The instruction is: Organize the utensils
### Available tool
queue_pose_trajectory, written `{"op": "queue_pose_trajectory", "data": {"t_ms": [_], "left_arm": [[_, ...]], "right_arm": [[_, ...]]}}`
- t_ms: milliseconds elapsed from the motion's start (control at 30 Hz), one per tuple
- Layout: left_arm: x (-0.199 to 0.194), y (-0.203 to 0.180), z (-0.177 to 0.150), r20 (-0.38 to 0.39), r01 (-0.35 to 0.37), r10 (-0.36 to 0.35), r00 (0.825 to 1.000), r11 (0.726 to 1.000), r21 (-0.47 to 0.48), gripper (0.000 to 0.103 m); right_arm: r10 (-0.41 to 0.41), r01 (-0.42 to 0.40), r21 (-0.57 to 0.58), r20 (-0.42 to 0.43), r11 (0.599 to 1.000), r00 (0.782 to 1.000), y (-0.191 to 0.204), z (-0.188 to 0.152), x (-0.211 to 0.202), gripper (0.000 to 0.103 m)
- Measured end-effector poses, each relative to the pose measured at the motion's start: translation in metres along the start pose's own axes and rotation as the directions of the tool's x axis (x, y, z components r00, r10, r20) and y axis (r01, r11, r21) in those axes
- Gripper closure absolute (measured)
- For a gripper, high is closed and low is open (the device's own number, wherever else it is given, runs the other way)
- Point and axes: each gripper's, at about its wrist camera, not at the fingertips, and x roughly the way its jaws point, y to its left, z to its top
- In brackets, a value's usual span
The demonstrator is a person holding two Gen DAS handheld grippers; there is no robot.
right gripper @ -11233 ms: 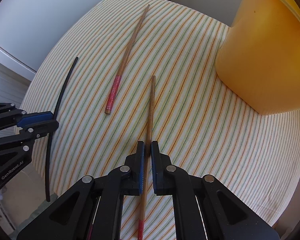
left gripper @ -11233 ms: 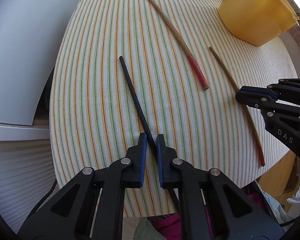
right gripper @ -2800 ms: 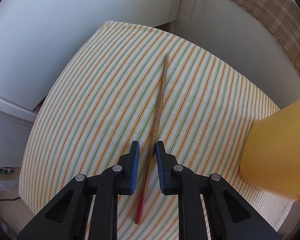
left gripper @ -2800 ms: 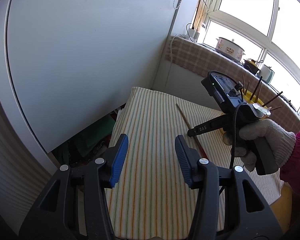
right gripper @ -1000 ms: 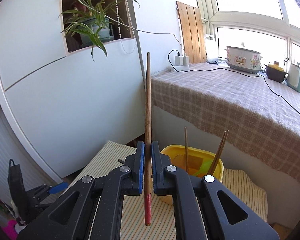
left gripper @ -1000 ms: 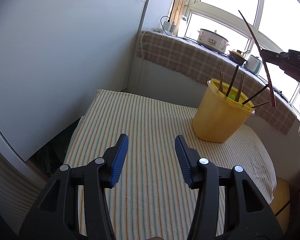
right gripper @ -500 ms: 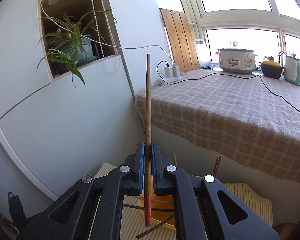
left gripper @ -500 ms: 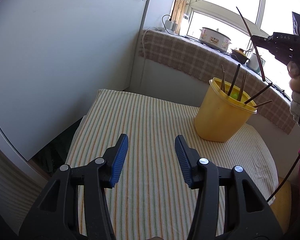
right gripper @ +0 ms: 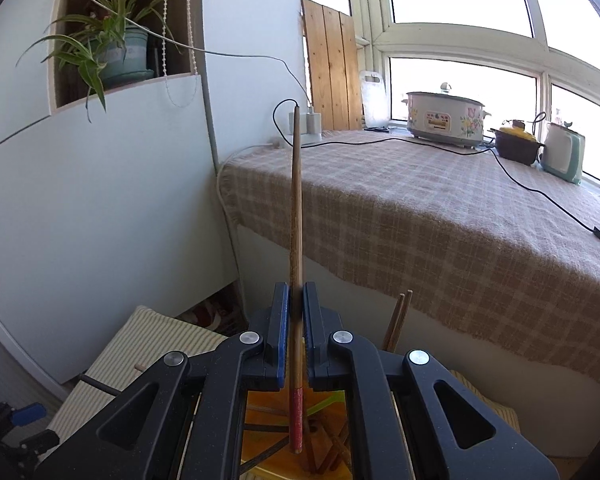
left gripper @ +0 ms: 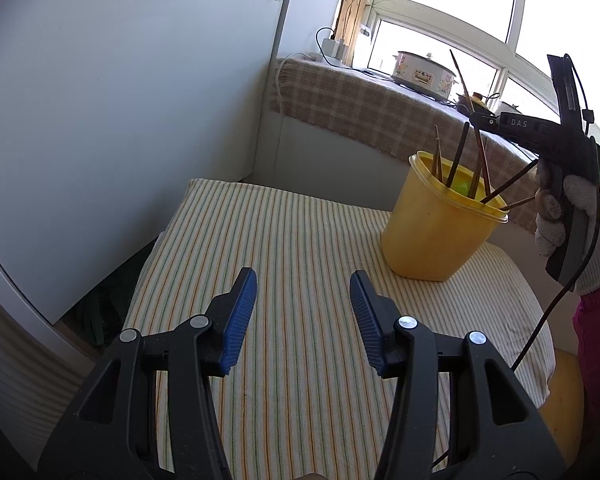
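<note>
My right gripper (right gripper: 296,304) is shut on a wooden chopstick (right gripper: 295,220) with a red end, held upright. Its red end hangs inside the mouth of the yellow tub (right gripper: 260,404) right below. In the left wrist view the same gripper (left gripper: 476,118) is above the yellow tub (left gripper: 432,232), and the chopstick (left gripper: 462,80) slants down into it among several other chopsticks. My left gripper (left gripper: 303,312) hangs open over the striped tablecloth (left gripper: 292,240) with nothing between its fingers.
A gloved hand (left gripper: 568,216) holds the right gripper, its cable trailing down. Behind the table runs a checked-cloth ledge (right gripper: 440,216) with a slow cooker (right gripper: 444,118), a kettle and cords. A white wall panel (left gripper: 120,120) stands left; a potted plant (right gripper: 108,44) sits in a niche.
The right gripper has come down and left over the tub, bringing the chopstick's red end into its mouth. The left gripper has stayed where it was, open.
</note>
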Motion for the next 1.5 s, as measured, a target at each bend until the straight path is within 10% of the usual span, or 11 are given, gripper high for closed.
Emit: {"op": "queue_pose_trajectory", "data": {"t_ms": [1500], "left_arm": [[-0.033, -0.046, 0.005, 0.119, 0.037, -0.042, 0.992, 0.998, 0.047, 0.053]], "right_arm": [[0.002, 0.0, 0.072, -0.03, 0.997, 1.0, 0.003, -0.068, -0.128, 0.083]]}}
